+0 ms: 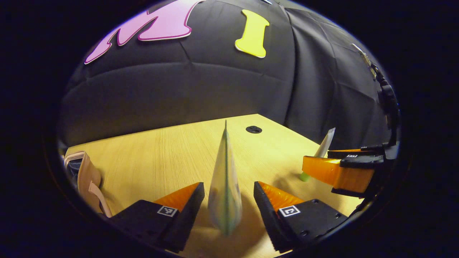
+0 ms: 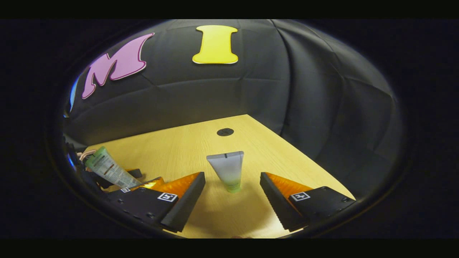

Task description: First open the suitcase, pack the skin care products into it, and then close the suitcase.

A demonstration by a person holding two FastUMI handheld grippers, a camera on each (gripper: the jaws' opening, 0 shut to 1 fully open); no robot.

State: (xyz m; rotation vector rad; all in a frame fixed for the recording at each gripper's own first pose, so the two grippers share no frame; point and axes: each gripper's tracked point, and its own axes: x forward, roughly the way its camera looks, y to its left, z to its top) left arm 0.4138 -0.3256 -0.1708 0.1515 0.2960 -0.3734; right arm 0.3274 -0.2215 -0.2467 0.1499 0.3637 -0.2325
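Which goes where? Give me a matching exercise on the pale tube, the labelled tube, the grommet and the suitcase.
1 pale tube
2 labelled tube
3 grommet
4 suitcase

A far back on the table
B between the open left gripper fingers
C at the left edge of the left gripper view
D standing cap-down between the open right gripper fingers

Pairs: 1-D, 2-B, 3-A, 4-C

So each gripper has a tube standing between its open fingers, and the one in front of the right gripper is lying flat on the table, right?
Not quite. In the right gripper view the tube stands upright on its cap on the wooden table, between the open right gripper's fingers, untouched. The left gripper is open too, with its own tube between its fingers.
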